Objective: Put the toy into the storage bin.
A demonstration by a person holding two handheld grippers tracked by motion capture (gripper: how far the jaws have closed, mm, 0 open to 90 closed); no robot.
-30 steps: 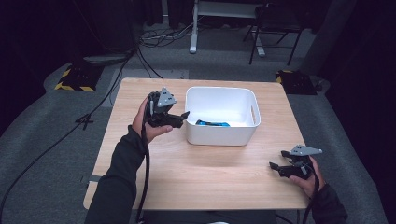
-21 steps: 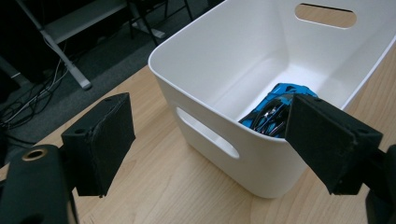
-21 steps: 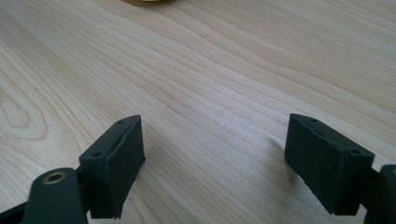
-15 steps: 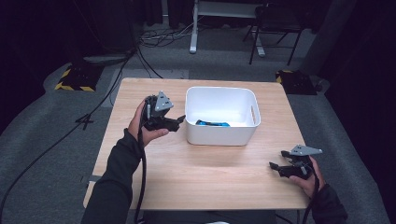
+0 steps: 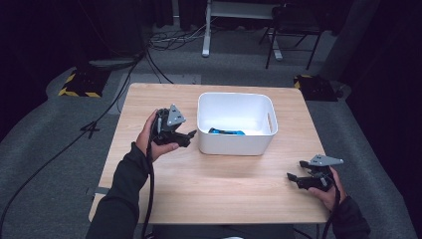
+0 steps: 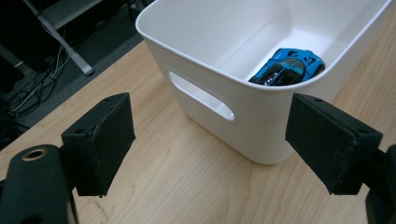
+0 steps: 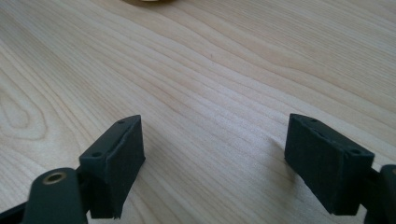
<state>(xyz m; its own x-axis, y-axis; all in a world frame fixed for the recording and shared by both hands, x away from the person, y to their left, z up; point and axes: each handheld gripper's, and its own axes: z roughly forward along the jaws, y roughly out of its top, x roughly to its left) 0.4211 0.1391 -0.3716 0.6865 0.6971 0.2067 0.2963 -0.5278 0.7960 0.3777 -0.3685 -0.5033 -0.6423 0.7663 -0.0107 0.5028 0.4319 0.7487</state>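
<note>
The blue toy car (image 6: 288, 67) lay inside the white bin (image 5: 236, 145), near its front wall. The left gripper (image 5: 189, 139) hovered just beside the bin's left wall, jaws released and empty. The right gripper (image 5: 292, 177) rested well apart from the bin, also released.

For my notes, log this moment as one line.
left gripper: open, beside white plastic bin | blue toy car: inside bin | right gripper: open, empty, over wooden table
</note>
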